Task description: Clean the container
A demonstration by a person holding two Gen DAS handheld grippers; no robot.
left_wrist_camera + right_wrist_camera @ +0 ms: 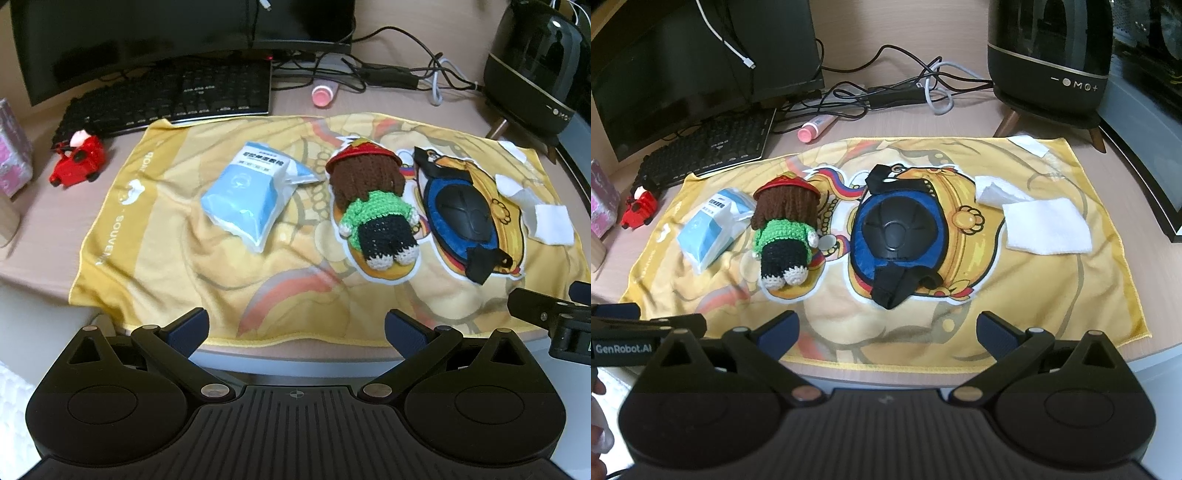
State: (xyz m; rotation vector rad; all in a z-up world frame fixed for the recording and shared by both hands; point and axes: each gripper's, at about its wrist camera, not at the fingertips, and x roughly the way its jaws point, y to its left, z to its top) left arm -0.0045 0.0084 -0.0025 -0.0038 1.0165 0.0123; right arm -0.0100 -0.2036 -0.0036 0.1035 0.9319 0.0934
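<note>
A yellow printed cloth [166, 266] [1052, 295] covers the desk. On it lies a blue pouch with a black round lid and black straps [463, 212] [899, 230], the container. To its right rest folded white wipes [550, 223] [1047, 230]. A crocheted doll [373, 206] [785, 236] lies face down left of the pouch, and a blue-white wipe packet [245, 199] [709, 229] lies further left. My left gripper [295, 332] hovers open at the cloth's near edge, empty. My right gripper [888, 332] is open and empty too, short of the pouch.
A black keyboard [170, 96] [709, 147], monitor [147, 29] and tangled cables [886, 92] sit behind the cloth. A pink-capped tube [322, 94] [814, 127], red toy car [75, 162] [637, 206], pink box [11, 147] and black appliance [1049, 55] ring it.
</note>
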